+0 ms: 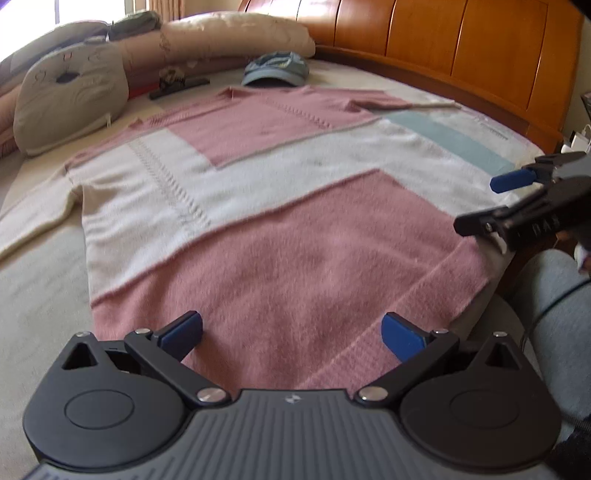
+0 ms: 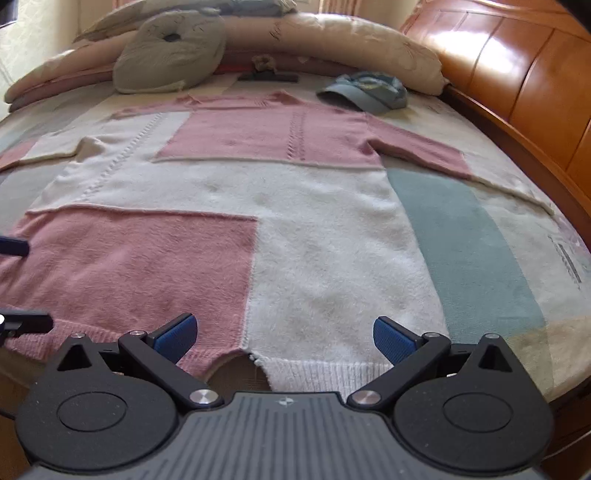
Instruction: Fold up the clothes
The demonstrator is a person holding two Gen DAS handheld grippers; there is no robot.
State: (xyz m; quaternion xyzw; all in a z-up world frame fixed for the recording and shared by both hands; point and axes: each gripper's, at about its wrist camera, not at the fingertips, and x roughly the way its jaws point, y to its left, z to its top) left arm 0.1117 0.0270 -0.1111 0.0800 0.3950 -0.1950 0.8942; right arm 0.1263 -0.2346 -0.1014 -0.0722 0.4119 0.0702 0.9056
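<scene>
A pink and white patchwork sweater [image 1: 280, 206] lies flat on the bed, hem toward me, sleeves spread to both sides; it also shows in the right wrist view [image 2: 258, 229]. My left gripper [image 1: 291, 334] is open and empty, just above the pink part of the hem. My right gripper [image 2: 284, 334] is open and empty over the hem where pink meets white. The right gripper also shows at the right edge of the left wrist view [image 1: 480, 203], open. The left gripper's fingertips [image 2: 22, 321] show at the left edge of the right wrist view.
A blue cap [image 1: 277, 70] lies beyond the collar, also in the right wrist view [image 2: 365, 92]. A grey cushion [image 1: 70, 96], pillows [image 1: 236, 33] and a black hanger [image 1: 177, 86] lie at the bed's far side. A wooden headboard [image 1: 461, 48] runs along the right. The bedspread [image 2: 472, 236] has a teal patch.
</scene>
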